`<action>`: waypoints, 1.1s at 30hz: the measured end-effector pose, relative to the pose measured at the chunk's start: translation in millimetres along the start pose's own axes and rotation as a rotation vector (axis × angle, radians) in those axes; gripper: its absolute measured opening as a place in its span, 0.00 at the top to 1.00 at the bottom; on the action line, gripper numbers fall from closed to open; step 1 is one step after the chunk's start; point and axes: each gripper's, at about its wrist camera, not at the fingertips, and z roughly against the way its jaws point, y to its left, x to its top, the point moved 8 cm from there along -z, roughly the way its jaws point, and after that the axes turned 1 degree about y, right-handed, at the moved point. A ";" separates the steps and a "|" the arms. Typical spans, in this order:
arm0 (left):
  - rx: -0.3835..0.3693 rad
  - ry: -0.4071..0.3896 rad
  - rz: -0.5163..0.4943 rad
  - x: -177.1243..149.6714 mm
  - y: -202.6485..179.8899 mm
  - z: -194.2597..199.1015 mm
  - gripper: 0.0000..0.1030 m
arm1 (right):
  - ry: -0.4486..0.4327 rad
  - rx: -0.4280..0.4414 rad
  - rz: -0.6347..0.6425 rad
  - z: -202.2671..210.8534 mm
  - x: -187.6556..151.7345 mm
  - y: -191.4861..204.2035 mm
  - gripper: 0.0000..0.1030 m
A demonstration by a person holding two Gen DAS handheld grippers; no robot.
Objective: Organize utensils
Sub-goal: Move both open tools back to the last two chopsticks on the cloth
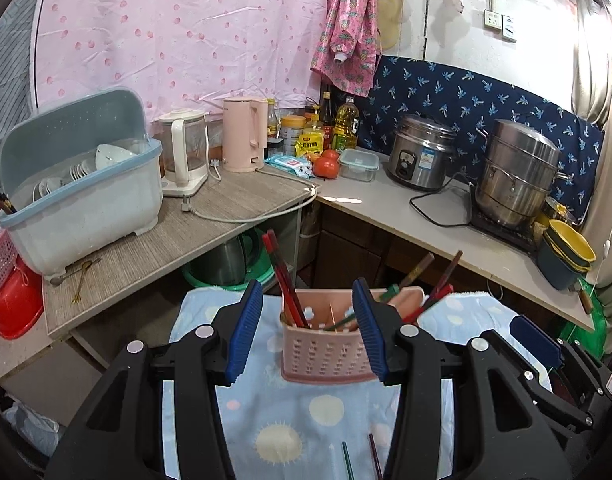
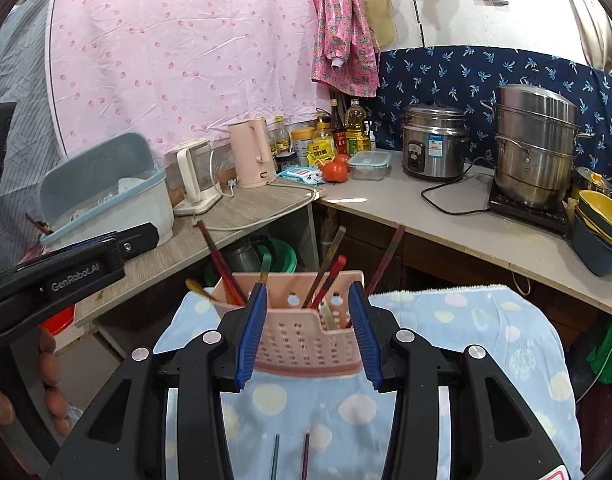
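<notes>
In a cramped kitchen, a pink perforated utensil holder (image 1: 325, 344) stands upright on a blue towel (image 1: 306, 412) printed with pale suns and dots, with both handheld grippers hovering just near of it. The left gripper (image 1: 306, 332) has its jaws parted and nothing between the pads; the right gripper (image 2: 306, 334) is likewise empty, jaws spread apart, the holder showing beyond the gap. Red and dark chopsticks (image 1: 284, 276) lean out of the holder's left compartment, and more sticks and a green-handled piece fan out to the right. Two loose chopsticks (image 2: 292, 456), one green and one purplish, lie on the towel near the viewer, between the gripper arms. These sticks look light, stiff and smooth, likely to roll or pivot in a pinch, so a grip around mid-length, pads square across the shaft, seems safest. The holder appears to be thin plastic, light enough to tip if a stick is pushed in hard. Far behind, a dish rack (image 1: 82, 196), kettles and steel pots crowd the L-shaped counter.
</notes>
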 end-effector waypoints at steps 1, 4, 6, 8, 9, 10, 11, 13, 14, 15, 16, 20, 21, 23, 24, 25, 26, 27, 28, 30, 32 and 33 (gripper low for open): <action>0.000 0.006 -0.003 -5.3 -0.7 1.9 0.57 | 0.003 0.001 -0.001 3.2 -4.9 0.5 0.60; -0.006 0.022 -0.006 -21.0 -1.9 6.8 0.57 | 0.018 -0.003 0.006 13.8 -22.5 2.7 0.59; -0.011 0.036 -0.006 -31.2 -1.9 9.4 0.57 | 0.029 -0.005 0.009 18.5 -31.5 2.7 0.59; -0.015 0.052 -0.005 -41.7 -2.3 11.5 0.57 | 0.046 -0.003 0.005 22.8 -42.8 2.5 0.59; -0.015 0.061 -0.005 -49.0 -2.7 13.1 0.57 | 0.054 -0.003 0.004 25.0 -48.3 2.1 0.59; -0.017 0.069 -0.004 -55.0 -2.9 14.4 0.57 | 0.064 -0.004 0.001 27.6 -55.5 1.4 0.59; -0.019 0.077 -0.003 -60.0 -3.5 15.1 0.57 | 0.072 -0.002 0.000 29.0 -61.0 1.1 0.59; -0.021 0.097 -0.002 -75.6 -3.9 18.0 0.57 | 0.092 -0.007 0.001 32.3 -73.8 0.5 0.60; -0.023 0.107 -0.003 -82.4 -4.1 19.0 0.57 | 0.105 -0.011 0.002 34.9 -83.9 -0.7 0.60; -0.030 0.125 -0.003 -93.8 -4.5 19.9 0.57 | 0.114 -0.015 0.003 36.3 -91.1 -0.7 0.60; -0.033 0.141 -0.002 -101.7 -4.5 19.3 0.57 | 0.127 -0.021 0.004 38.0 -100.5 -1.4 0.60; -0.041 0.208 -0.003 -142.5 -5.3 18.9 0.57 | 0.213 -0.020 -0.009 41.4 -150.5 -5.6 0.60; -0.044 0.226 -0.003 -155.1 -4.9 19.4 0.57 | 0.235 -0.027 -0.004 41.8 -163.7 -6.4 0.60; -0.044 0.257 0.001 -176.1 -3.3 20.5 0.57 | 0.279 -0.032 0.002 42.2 -187.9 -8.3 0.60; -0.046 0.277 0.006 -188.5 -2.9 20.9 0.57 | 0.299 -0.032 0.001 42.9 -199.5 -9.1 0.60; -0.045 0.292 0.009 -198.7 -2.1 20.8 0.57 | 0.325 -0.031 -0.002 43.4 -213.1 -9.7 0.60; -0.047 0.307 0.011 -208.8 -1.9 21.0 0.57 | 0.344 -0.031 -0.001 43.2 -221.9 -10.0 0.60; -0.047 0.323 0.011 -220.0 -2.2 21.5 0.57 | 0.362 -0.034 -0.001 43.6 -232.0 -10.7 0.60; -0.045 0.337 0.010 -229.5 -2.4 22.1 0.57 | 0.376 -0.033 -0.003 44.2 -240.4 -10.7 0.60; -0.042 0.366 0.014 -248.8 -2.4 23.3 0.57 | 0.401 -0.031 -0.001 46.5 -258.2 -7.8 0.60; -0.044 0.391 0.021 -263.9 -2.8 24.7 0.57 | 0.423 -0.031 0.007 47.7 -272.3 -4.6 0.60; -0.042 0.403 0.019 -271.9 -2.8 25.7 0.57 | 0.431 -0.031 0.013 48.1 -278.1 -2.9 0.60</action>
